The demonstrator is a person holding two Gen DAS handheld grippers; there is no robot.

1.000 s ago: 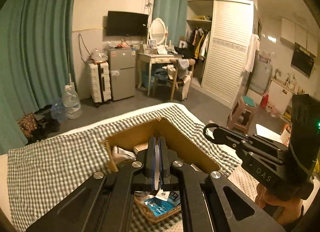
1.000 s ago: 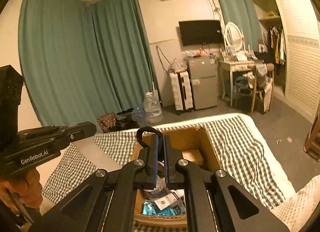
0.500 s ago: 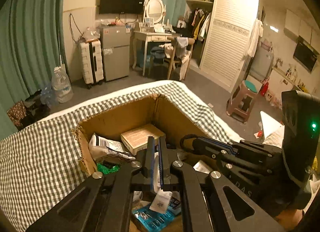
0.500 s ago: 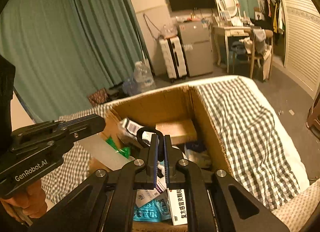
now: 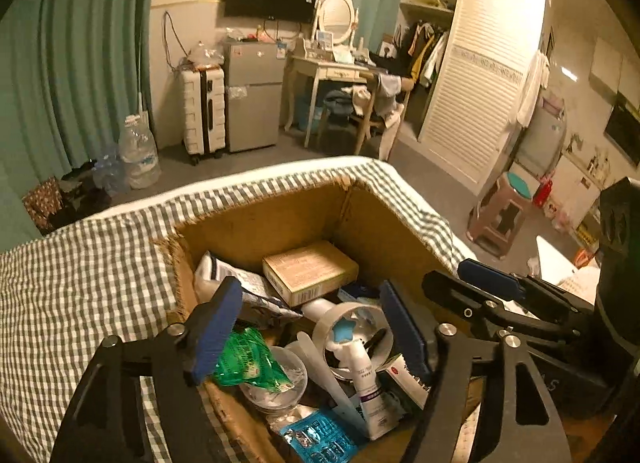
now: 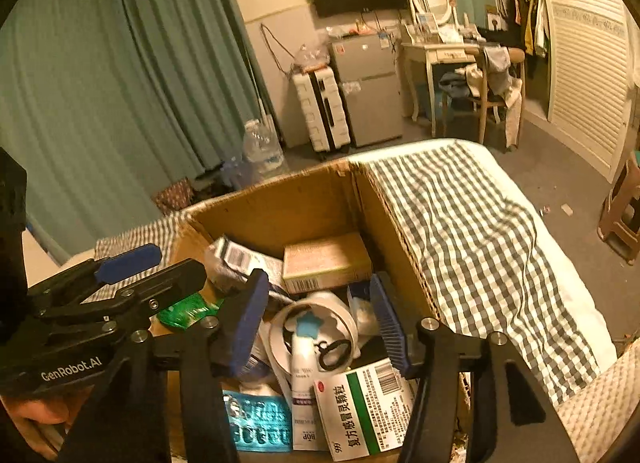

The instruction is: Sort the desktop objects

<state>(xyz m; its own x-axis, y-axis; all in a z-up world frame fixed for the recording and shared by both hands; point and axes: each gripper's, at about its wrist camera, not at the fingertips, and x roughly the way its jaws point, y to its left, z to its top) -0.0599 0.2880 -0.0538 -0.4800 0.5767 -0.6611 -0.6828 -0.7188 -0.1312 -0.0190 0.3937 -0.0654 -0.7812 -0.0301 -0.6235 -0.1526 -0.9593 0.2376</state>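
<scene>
Both tools over cardboard box [image 5: 256, 223] on bed, jaws just opened.

L tool [image 5: 308, 339] spread wide, R tool [image 6: 316, 315] spread abt half; nothing pinched. Both dropped from above the bed into box mouth vs 1 s ago. Tape roll [image 6: 316, 327] w/ blue star sits betw. each tool's fingers, mid-box, not touched; tube [image 6: 302, 363] under it, tan carton [image 5: 310, 271] at far wall, green packet [image 5: 244, 363] at left side. Prob. pre-grasp on roll; sorting not started.

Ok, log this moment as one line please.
left gripper: just opened, empty | right gripper: just opened, empty | both over cardboard box | tape roll: in box
</scene>
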